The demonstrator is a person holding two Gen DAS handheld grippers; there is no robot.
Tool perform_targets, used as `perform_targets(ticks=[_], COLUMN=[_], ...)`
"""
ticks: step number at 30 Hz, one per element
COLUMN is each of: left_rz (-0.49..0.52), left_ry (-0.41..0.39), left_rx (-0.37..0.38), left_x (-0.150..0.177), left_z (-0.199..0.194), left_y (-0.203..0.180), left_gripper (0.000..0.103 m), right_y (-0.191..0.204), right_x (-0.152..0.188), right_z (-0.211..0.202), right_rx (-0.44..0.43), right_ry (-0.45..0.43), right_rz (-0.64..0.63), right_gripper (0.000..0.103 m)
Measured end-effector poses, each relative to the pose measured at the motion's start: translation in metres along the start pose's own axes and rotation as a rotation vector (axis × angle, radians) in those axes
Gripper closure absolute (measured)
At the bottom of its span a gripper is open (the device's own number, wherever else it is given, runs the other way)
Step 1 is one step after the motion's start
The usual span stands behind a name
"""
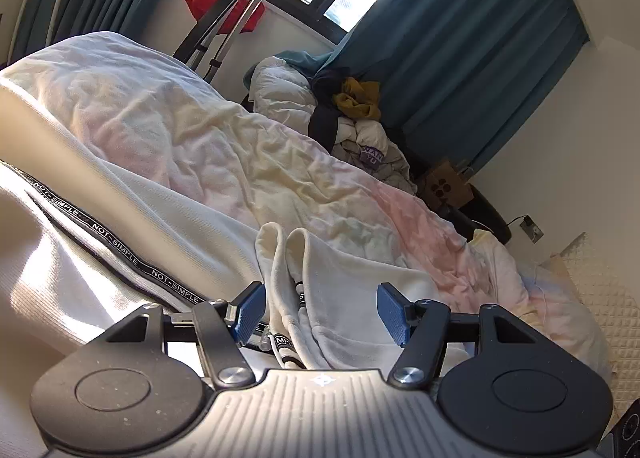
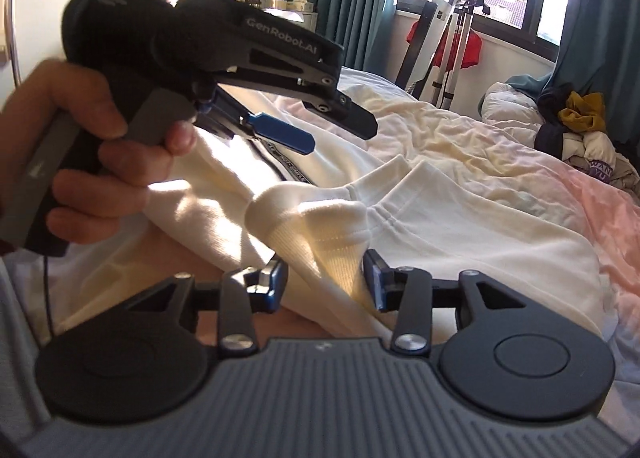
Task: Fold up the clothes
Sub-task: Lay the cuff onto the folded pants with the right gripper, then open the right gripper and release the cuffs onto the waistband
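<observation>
A cream-white jacket (image 1: 120,242) with a black "NOT SIMPLE" zipper tape (image 1: 100,232) lies spread on the bed. In the right wrist view it shows as the white garment (image 2: 460,226) with its ribbed sleeve cuff (image 2: 316,226) bunched in front. My left gripper (image 1: 322,310) is open, its blue pads either side of a folded hem with zipper tape. My right gripper (image 2: 326,282) is open around the cuff, pads apart from the cloth. The left gripper (image 2: 304,134), held in a hand, hovers above the jacket in the right wrist view.
The bed has a rumpled pastel sheet (image 1: 280,162). A heap of clothes (image 1: 352,126) lies at its far end by teal curtains (image 1: 460,50). A metal rack with red cloth (image 2: 452,42) stands by the window. A quilted pillow (image 1: 600,298) sits at right.
</observation>
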State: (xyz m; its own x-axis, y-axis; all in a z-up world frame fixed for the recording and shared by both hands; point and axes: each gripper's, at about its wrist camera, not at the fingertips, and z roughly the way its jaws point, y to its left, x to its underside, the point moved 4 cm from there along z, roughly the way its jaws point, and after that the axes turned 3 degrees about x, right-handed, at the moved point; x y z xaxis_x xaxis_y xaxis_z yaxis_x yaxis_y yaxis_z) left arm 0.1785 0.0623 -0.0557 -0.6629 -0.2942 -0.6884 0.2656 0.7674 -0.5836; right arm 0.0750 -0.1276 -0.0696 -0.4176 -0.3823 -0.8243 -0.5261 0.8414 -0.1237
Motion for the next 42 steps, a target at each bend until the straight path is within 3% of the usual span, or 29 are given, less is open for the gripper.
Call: perform_targets(ticks=[7,12,15,16,18,22,29,33,35,39,42], left_rz=[-0.003,0.009,0.038,0.048,0.065,0.083,-0.068,-0.181,-0.182,-0.240,-0.307], left_ry=[0.026,0.062,0.078,0.088,0.115,0.164,0.202,0.261,0.269,0.289,0.317], left_rx=[0.015,0.021,0.023,0.025,0.027,0.038,0.065,0.104,0.093,0.149,0.187], left_x=[0.004,0.008,0.009,0.008,0.007,-0.002,-0.021,-0.022,-0.022,-0.017,-0.010], left_z=[0.000,0.010,0.018,0.021,0.031,0.049,0.065,0.072,0.072,0.078,0.088], left_y=[-0.002,-0.004,-0.007,-0.009,-0.013,-0.018,-0.006,0.005,0.006,0.007,0.011], left_gripper=[0.040,0.041,0.043,0.043,0.044,0.044,0.040,0.037,0.038,0.036,0.035], right_y=[-0.023,-0.028,-0.018,-0.015,-0.011,-0.016,-0.033,-0.045,-0.048,-0.055,-0.048], right_x=[-0.009,0.003,0.009,0.008,0.007,-0.003,-0.023,-0.022,-0.024,-0.026,-0.025], right_z=[-0.026,0.010,0.026,0.025,0.022,0.003,-0.034,-0.035,-0.037,-0.042,-0.038], right_rx=[-0.046,-0.077,-0.087,-0.083,-0.075,-0.053,-0.028,-0.052,-0.040,-0.045,-0.043], right_ry=[-0.119,-0.046,0.037,0.035,0.031,-0.032,-0.148,-0.185,-0.207,-0.253,-0.236], right_rz=[0.171,0.244,0.222,0.214,0.200,0.226,0.251,0.329,0.336,0.360,0.322], right_gripper=[0.058,0.058,0.058,0.060,0.076,0.088,0.090,0.090,0.090,0.090,0.090])
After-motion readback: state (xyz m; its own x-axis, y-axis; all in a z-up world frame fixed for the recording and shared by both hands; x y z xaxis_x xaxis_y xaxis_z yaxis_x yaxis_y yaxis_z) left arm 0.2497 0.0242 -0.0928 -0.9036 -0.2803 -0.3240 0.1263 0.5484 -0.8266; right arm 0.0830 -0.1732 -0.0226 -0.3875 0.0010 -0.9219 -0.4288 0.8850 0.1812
